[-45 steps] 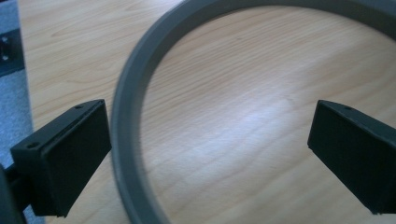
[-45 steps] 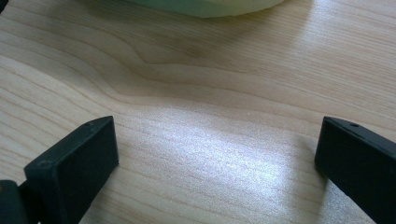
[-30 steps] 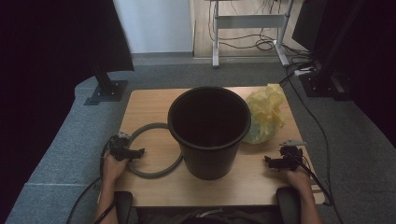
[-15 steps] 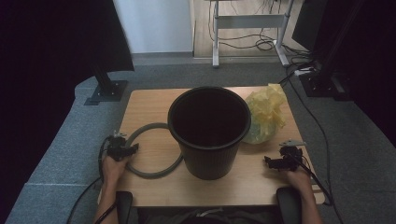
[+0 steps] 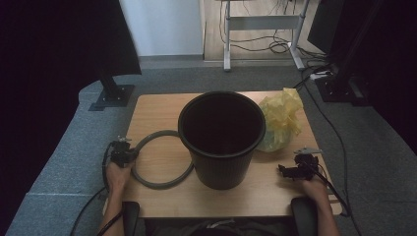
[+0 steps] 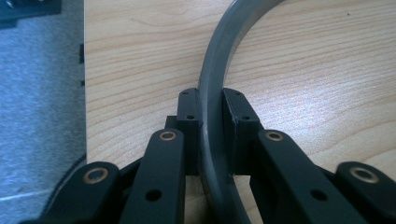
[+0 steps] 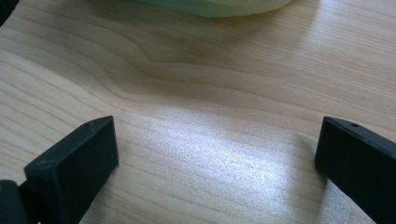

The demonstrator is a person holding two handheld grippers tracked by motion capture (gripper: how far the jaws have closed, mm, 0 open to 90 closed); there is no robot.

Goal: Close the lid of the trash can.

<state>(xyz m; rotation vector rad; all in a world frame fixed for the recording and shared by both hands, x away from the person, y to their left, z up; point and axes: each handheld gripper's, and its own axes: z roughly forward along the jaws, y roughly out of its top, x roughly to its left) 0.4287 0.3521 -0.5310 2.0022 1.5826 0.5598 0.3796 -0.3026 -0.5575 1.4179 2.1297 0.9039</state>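
**A:** Start at the left. What am I holding there?

**B:** My left gripper (image 5: 129,156) sits at the left edge of the table (image 5: 162,110), with its jaws pinching the grey ring (image 5: 162,183). In the left gripper view the band of the ring (image 6: 215,93) runs straight up between the two pads (image 6: 189,119), which press on its inner and outer faces. I judge that I hold it at the near-left arc because that part lies clear of the bin and is easiest to reach from my side.

**A:** Where does the ring lie as a whole?

**B:** Flat on the wood, left of the black bin (image 5: 221,140). Its right side passes close to the base of the bin; whether it touches, I cannot tell.

**A:** And the middle?

**B:** The bin stands upright at the centre, mouth open and dark inside. I read the ring as a rim band meant to press down over the bin's lip, which would explain why both wait side by side.

**A:** Further right?

**B:** A crumpled yellow bag (image 5: 280,120) rests just beside the bin, at its far right, probably the liner that such a ring would clamp in place.

**A:** The right hand?

**B:** My right gripper (image 5: 287,170) rests low near the right front corner, jaws spread wide, holding nothing. Its view shows bare wood between the pads (image 7: 77,158) and the bag's pale edge (image 7: 215,7) ahead, so I judge it is lined up to fetch the bag.
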